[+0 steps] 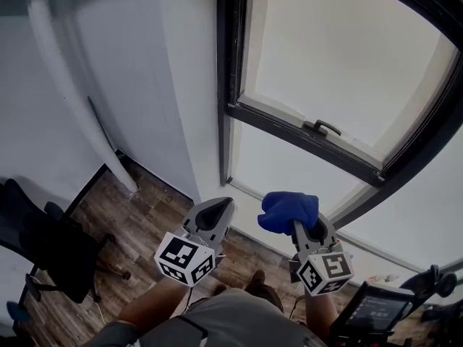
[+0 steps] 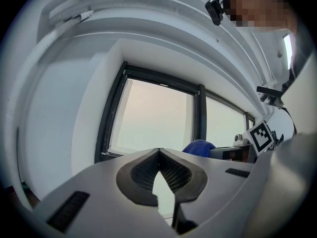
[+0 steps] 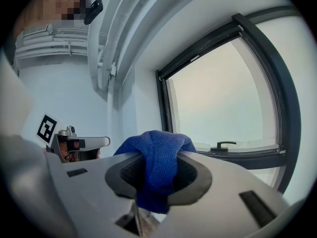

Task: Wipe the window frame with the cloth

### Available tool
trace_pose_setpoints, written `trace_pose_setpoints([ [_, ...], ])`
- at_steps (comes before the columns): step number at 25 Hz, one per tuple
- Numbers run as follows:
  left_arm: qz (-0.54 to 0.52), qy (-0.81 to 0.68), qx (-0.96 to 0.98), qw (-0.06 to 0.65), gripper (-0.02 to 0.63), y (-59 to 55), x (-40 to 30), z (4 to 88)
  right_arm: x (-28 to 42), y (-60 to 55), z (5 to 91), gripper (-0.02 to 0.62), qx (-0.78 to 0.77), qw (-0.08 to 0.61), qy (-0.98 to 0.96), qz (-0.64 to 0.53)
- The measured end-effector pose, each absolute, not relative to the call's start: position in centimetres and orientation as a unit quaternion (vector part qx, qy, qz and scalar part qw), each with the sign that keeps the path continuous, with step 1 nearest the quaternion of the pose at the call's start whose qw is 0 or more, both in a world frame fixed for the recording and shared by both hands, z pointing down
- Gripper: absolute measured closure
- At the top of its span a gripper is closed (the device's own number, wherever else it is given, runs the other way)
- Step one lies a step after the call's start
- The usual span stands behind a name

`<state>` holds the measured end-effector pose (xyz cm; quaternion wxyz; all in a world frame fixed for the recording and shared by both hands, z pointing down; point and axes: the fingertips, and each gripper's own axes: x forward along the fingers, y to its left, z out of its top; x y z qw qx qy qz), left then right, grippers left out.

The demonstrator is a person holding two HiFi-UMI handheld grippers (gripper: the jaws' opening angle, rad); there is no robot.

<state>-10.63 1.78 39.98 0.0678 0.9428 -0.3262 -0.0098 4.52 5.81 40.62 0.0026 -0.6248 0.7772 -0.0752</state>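
A dark window frame [image 1: 300,132] with a handle [image 1: 324,127] runs across the upper right of the head view, and its left upright [image 1: 223,85] rises beside the white wall. My right gripper [image 1: 298,221] is shut on a bunched blue cloth [image 1: 288,210], held below the frame and apart from it. The same cloth [image 3: 157,163] bulges between the jaws in the right gripper view, with the frame [image 3: 247,157] beyond. My left gripper [image 1: 221,207] is shut with nothing in it, just left of the cloth, its tips [image 2: 159,151] meeting in front of the frame [image 2: 110,115].
A dark office chair [image 1: 43,248] stands on the wood floor [image 1: 137,215] at lower left. A white wall section [image 1: 170,78] lies left of the window. A device with a lit screen [image 1: 376,311] sits at lower right. The person's legs and shoe [image 1: 253,284] are below the grippers.
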Motion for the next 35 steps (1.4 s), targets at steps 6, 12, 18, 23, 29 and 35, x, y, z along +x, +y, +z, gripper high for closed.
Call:
trace_pose_setpoints([
  [6,-0.005,-0.339,0.938,0.072,0.598,-3.6,-8.4,40.5,6.6,0.2,41.1,0.48,-0.613,0.004,0.786,-0.078],
  [12,-0.007,-0.368,0.927,0.067,0.598,-9.4,-5.6,40.0,9.0,-5.9,40.4,0.48,-0.584,0.013,0.809,-0.073],
  [18,-0.005,-0.401,0.914,0.065,0.598,-14.1,-3.4,39.6,11.1,-11.3,39.8,0.48,-0.552,0.013,0.831,-0.066],
  [23,0.004,-0.417,0.907,0.063,0.598,-17.5,-3.2,40.0,11.5,-15.3,40.8,0.48,-0.544,0.014,0.835,-0.078],
  [29,0.003,-0.416,0.907,0.058,0.598,-22.6,-4.5,40.4,9.4,-20.8,41.7,0.48,-0.551,0.002,0.831,-0.077],
  [35,0.007,-0.408,0.911,0.054,0.598,-28.5,-7.1,41.2,5.8,-27.3,43.2,0.48,-0.566,-0.012,0.821,-0.077],
])
